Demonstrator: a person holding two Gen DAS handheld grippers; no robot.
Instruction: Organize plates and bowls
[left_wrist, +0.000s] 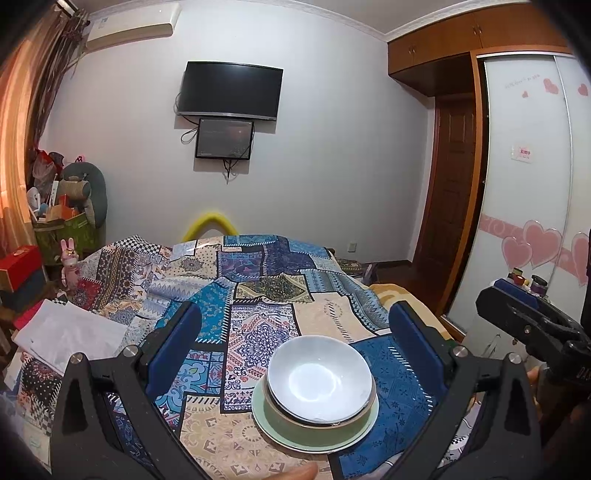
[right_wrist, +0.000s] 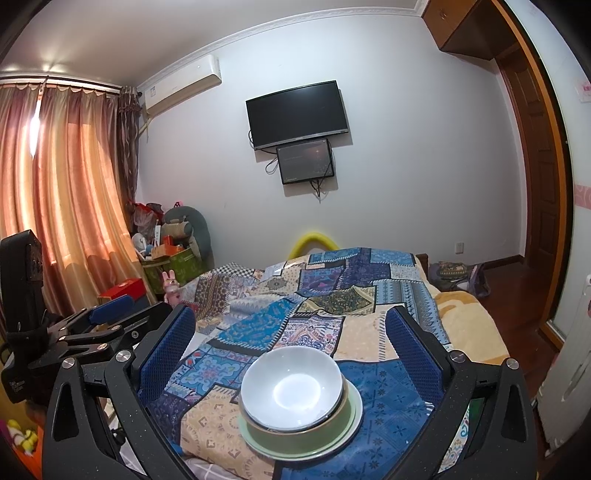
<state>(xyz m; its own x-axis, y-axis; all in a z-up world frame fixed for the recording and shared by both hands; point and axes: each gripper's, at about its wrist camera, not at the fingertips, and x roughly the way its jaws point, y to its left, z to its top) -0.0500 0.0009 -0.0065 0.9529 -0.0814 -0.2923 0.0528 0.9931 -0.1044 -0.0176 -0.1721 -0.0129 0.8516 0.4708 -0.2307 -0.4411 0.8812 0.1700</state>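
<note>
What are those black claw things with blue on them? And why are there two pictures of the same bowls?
Those claws are grabbers that a person holds, one in each hand. Each carries a small camera looking out between its two blue fingers, so you get two pictures: one from the left gripper, one from the right gripper. Both are open and hold nothing. On the patchwork bedspread sits a stack: a white bowl inside a green bowl, on a pale green plate. At the edge of each picture you can glimpse the other grabber.

no readable text, wardrobe door (left_wrist: 524, 155) lettering too blurred
</note>
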